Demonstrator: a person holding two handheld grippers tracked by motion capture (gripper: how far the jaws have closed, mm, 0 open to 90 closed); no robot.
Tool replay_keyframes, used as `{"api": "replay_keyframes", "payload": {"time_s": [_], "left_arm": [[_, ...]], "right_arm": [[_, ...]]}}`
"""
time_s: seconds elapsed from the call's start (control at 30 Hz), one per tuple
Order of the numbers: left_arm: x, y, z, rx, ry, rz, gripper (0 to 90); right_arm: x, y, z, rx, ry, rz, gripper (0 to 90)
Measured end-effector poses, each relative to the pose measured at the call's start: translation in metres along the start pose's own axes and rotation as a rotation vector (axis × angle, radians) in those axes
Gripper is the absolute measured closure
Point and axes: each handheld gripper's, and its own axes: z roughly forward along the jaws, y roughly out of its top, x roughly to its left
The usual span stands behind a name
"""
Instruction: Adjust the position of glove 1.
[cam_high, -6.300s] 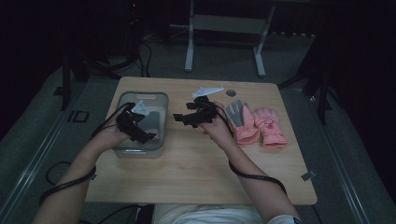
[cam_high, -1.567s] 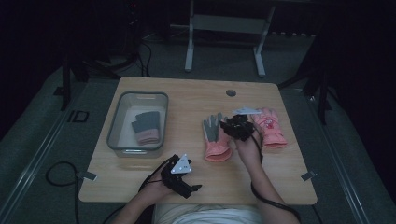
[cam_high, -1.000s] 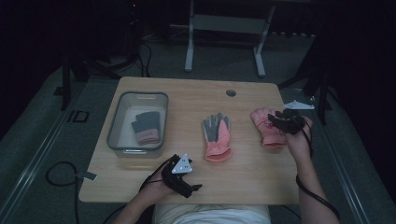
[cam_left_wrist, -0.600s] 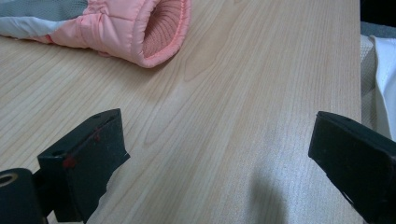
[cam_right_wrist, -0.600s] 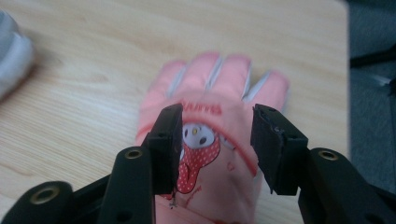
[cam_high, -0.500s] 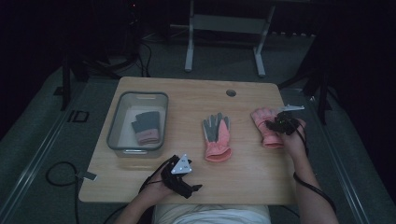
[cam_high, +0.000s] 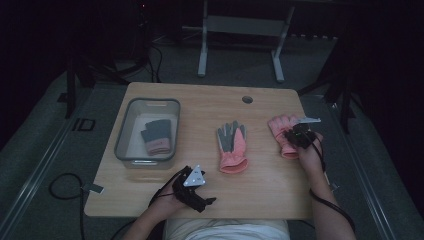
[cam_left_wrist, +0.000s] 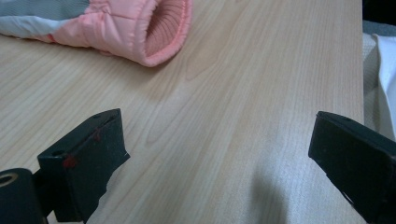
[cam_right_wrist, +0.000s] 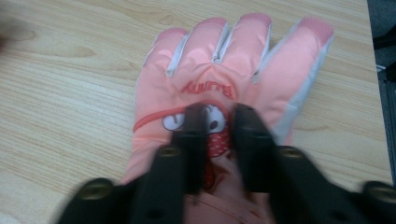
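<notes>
Pink glove (cam_right_wrist: 219, 88) lies flat between the right gripper (cam_right_wrist: 218, 116) jaws, which have just been closing and now pinch a fold of its back. Left gripper (cam_left_wrist: 219, 154) rests wide open, with another glove (cam_left_wrist: 116, 23) ahead of its jaws.

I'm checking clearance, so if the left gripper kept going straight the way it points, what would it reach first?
Likely the open cuff of the pink glove at mid-table; before it the left gripper has bare table ahead, though depth is hard to judge.
</notes>
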Motion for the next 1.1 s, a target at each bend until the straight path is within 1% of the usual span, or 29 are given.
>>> {"api": "replay_keyframes", "payload": {"time_s": [0.03,0.1,0.17,0.2,0.3,0.33,0.4,0.47,0.5,0.6,0.67,0.73,0.9,0.97,1.1], "left_arm": [[0.000,0.000,0.000,-0.001,0.002,0.000,3.6],[0.000,0.000,0.000,0.001,0.003,0.000,3.6],[0.000,-0.001,0.000,0.006,0.005,0.005,3.6],[-0.001,-0.001,0.000,0.007,0.007,0.008,3.6],[0.000,0.000,0.000,0.004,0.012,0.015,3.6],[0.000,0.000,0.000,0.003,0.012,0.011,3.5],[0.000,-0.001,0.000,0.001,0.012,0.012,3.6],[0.000,-0.001,0.000,0.000,0.013,0.022,3.6],[-0.001,-0.001,0.000,0.001,0.013,0.024,3.6],[-0.002,-0.001,0.001,0.009,0.017,0.033,3.6],[-0.001,0.000,0.000,0.008,0.016,0.031,3.6],[-0.001,0.000,0.000,0.004,0.014,0.029,3.6],[-0.001,-0.001,0.000,0.007,0.015,0.032,3.6],[-0.001,-0.001,0.000,0.008,0.015,0.033,3.6],[0.000,-0.001,0.000,0.007,0.014,0.035,3.6]], "right_arm": [[0.002,0.000,0.000,-0.001,-0.013,-0.007,81.8],[0.005,0.001,0.000,0.000,-0.026,-0.005,83.2],[0.004,0.003,-0.002,0.005,-0.026,0.023,84.4],[0.004,0.005,-0.006,-0.005,-0.033,0.060,85.3],[0.006,0.010,-0.016,-0.023,-0.036,0.089,86.0],[0.006,0.012,-0.021,-0.035,-0.029,0.111,86.1],[0.009,0.018,-0.033,-0.067,-0.021,0.144,86.1],[0.013,0.024,-0.048,-0.097,-0.014,0.175,86.1],[0.018,0.028,-0.057,-0.117,-0.017,0.177,86.1],[0.029,0.035,-0.076,-0.146,-0.019,0.194,86.0],[0.036,0.036,-0.085,-0.163,-0.018,0.208,86.0],[0.045,0.037,-0.093,-0.172,-0.021,0.204,86.0],[0.068,0.030,-0.106,-0.176,-0.016,0.214,86.0],[0.075,0.026,-0.110,-0.182,-0.014,0.223,86.0],[0.088,0.015,-0.114,-0.176,-0.025,0.219,85.9]]}}
